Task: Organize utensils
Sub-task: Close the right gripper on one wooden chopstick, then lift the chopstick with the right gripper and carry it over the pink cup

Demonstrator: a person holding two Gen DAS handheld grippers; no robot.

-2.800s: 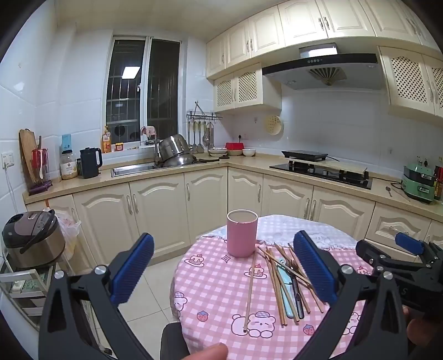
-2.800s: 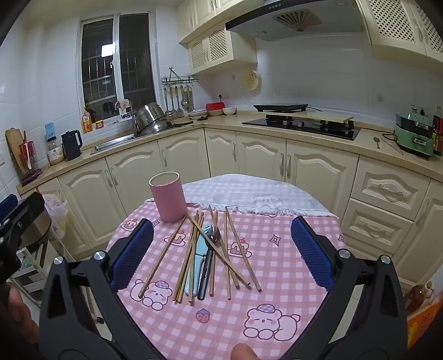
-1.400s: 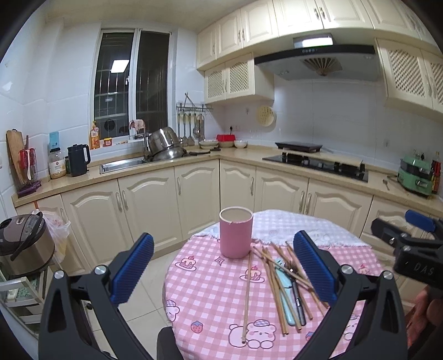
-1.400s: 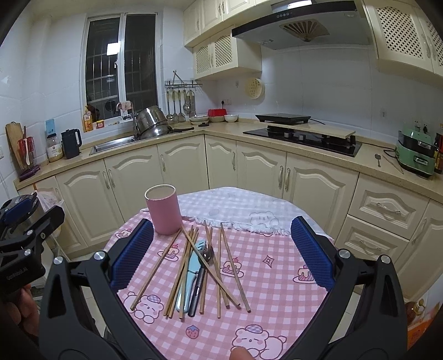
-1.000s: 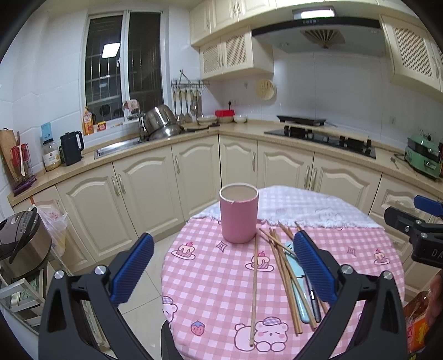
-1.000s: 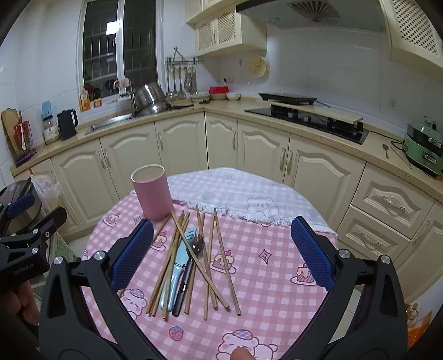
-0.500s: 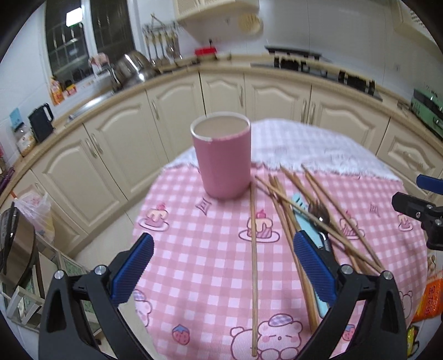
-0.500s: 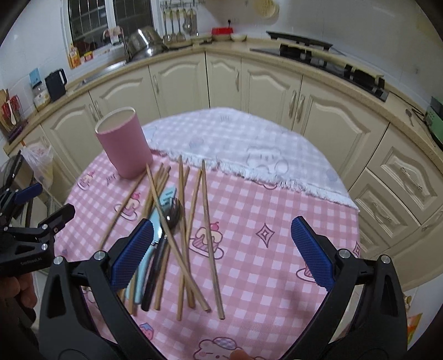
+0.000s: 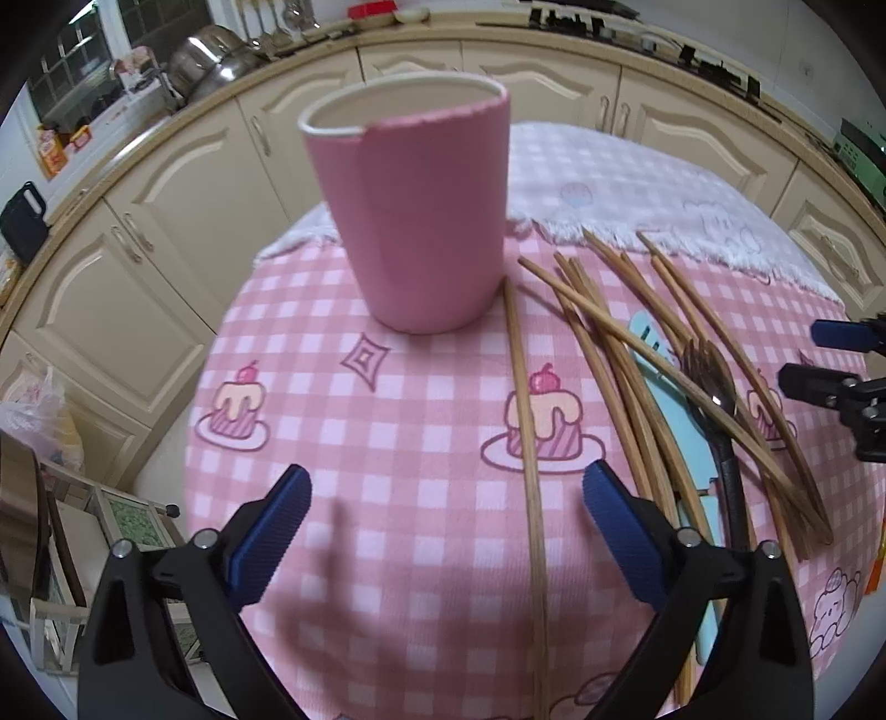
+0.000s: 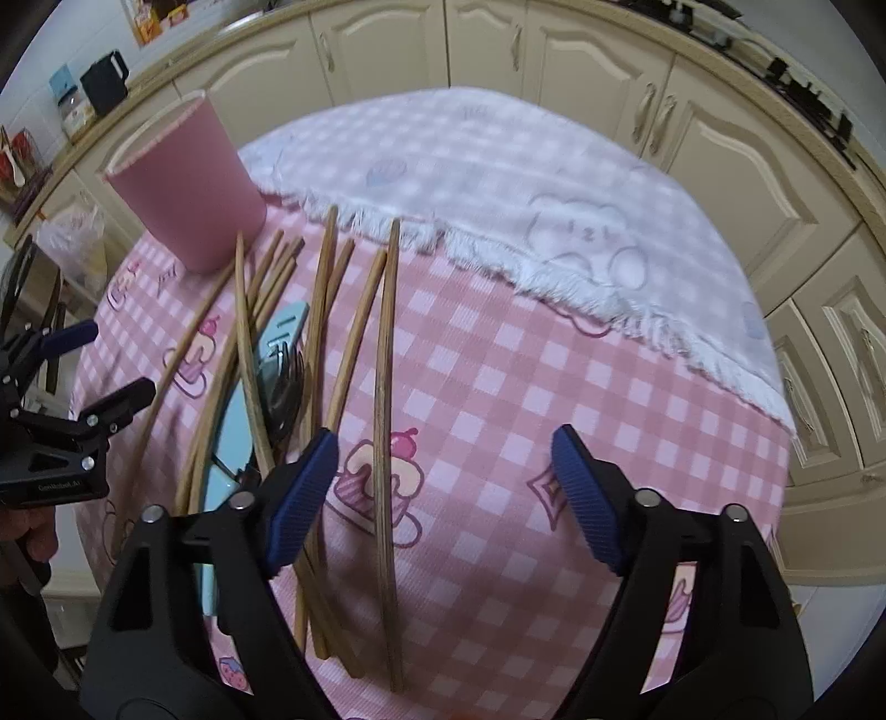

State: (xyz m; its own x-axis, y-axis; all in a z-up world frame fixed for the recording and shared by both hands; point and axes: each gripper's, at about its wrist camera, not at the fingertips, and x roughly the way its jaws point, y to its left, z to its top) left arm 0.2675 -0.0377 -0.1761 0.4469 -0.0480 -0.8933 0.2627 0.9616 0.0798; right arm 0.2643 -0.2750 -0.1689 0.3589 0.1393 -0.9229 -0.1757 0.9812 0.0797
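Presently, both tongs hang low over the round counter (image 9: 387, 421), which is covered by a pink checked cloth. The left tongs (image 9: 443, 509) are spread wide and grip nothing; 1 single chopstick (image 9: 523, 421) lies on the cloth between the blue pads, nearer the right one. The pink cup (image 9: 415, 221) stands upright just ahead of them, with that chopstick's far tip beside its base. The right tongs (image 10: 443, 471) are likewise spread and empty, set over the outermost chopstick (image 10: 385, 387) of the loose chopstick pile (image 10: 277, 343). A dark fork (image 10: 285, 382) and a light blue utensil (image 10: 238, 399) lie among the sticks, crossed by them. A white fringed towel (image 10: 498, 183) covers the far part of the counter. Cream cabinets (image 10: 554, 50) stand behind.
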